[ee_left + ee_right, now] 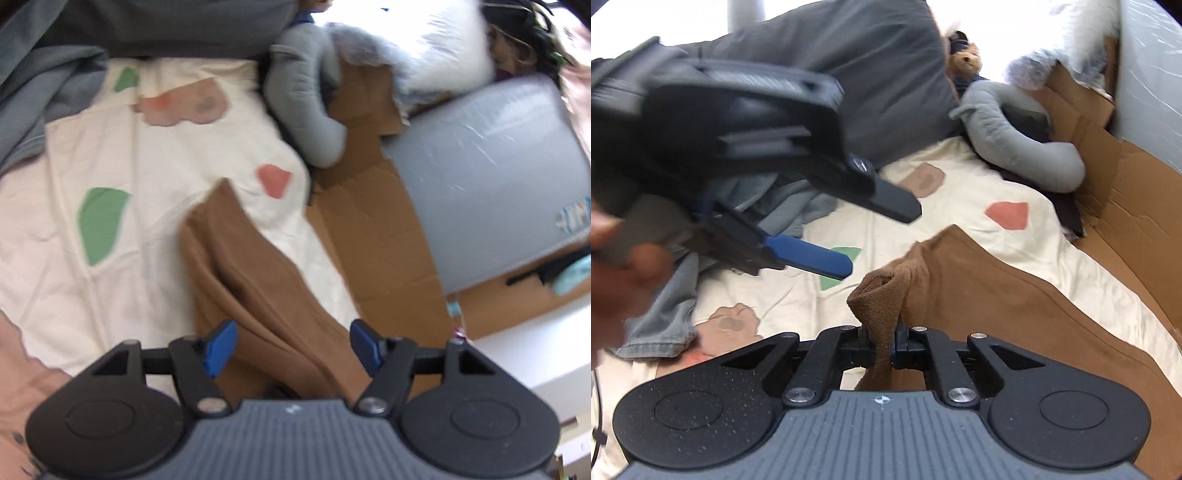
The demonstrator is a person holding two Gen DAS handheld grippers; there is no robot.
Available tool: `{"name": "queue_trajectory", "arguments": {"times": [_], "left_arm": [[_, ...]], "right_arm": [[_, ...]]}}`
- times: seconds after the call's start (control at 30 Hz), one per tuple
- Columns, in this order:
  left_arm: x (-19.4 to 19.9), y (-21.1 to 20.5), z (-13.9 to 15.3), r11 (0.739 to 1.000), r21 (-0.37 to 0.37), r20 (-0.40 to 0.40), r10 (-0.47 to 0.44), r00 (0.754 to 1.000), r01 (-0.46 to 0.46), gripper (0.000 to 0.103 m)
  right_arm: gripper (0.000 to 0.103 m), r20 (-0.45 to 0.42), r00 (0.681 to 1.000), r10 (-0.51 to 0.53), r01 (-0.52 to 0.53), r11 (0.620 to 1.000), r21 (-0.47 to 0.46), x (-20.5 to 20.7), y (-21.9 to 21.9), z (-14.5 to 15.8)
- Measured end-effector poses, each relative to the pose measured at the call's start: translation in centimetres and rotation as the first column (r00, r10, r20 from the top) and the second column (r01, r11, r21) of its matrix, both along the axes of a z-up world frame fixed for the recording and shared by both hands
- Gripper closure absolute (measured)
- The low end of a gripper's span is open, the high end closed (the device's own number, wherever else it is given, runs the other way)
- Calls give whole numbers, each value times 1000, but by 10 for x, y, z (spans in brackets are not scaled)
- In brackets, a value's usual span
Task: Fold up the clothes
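My right gripper (886, 341) is pressed together on a bunched fold of the brown garment (997, 295); the pinched cloth sticks up in a knot just past the jaws. The rest of the garment trails off to the right across the cream bedsheet (960, 206), the one with green, red and tan patches.

My left gripper (293, 345) is spread, blue pads (221, 347) apart. In its own view the brown cloth runs under the gap between the fingers, pads not pressing it. From the right wrist view the left gripper hangs upper left, above the sheet, apart from the garment, with part of a hand (624, 280) on it at the frame edge.

Crumpled grey clothes (775, 199) lie on the sheet behind the left gripper. A grey plush elephant (1015, 136) sits at the head end, beside flattened cardboard (1108, 177). A dark grey pillow (868, 66) is behind. Left wrist view is motion-blurred.
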State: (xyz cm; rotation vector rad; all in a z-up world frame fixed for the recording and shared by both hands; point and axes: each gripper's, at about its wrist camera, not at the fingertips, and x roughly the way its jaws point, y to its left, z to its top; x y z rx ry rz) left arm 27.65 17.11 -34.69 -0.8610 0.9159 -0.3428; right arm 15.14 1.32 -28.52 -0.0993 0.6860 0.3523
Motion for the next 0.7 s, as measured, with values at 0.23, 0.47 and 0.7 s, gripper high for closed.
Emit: {"name": "queue_trajectory", "arguments": {"times": [0.23, 0.47, 0.7], "left_arm": [[28, 25, -39, 1000, 10, -51, 4, 999, -3, 27], [60, 24, -66, 998, 35, -68, -50, 996, 53, 26], [93, 19, -82, 991, 50, -98, -118, 988, 123, 27]], "right_arm": [[97, -15, 1000, 20, -20, 1000, -1, -1, 8, 0], [97, -39, 998, 44, -44, 999, 12, 1, 14, -5], [97, -54, 996, 65, -63, 998, 31, 1, 17, -8]]}}
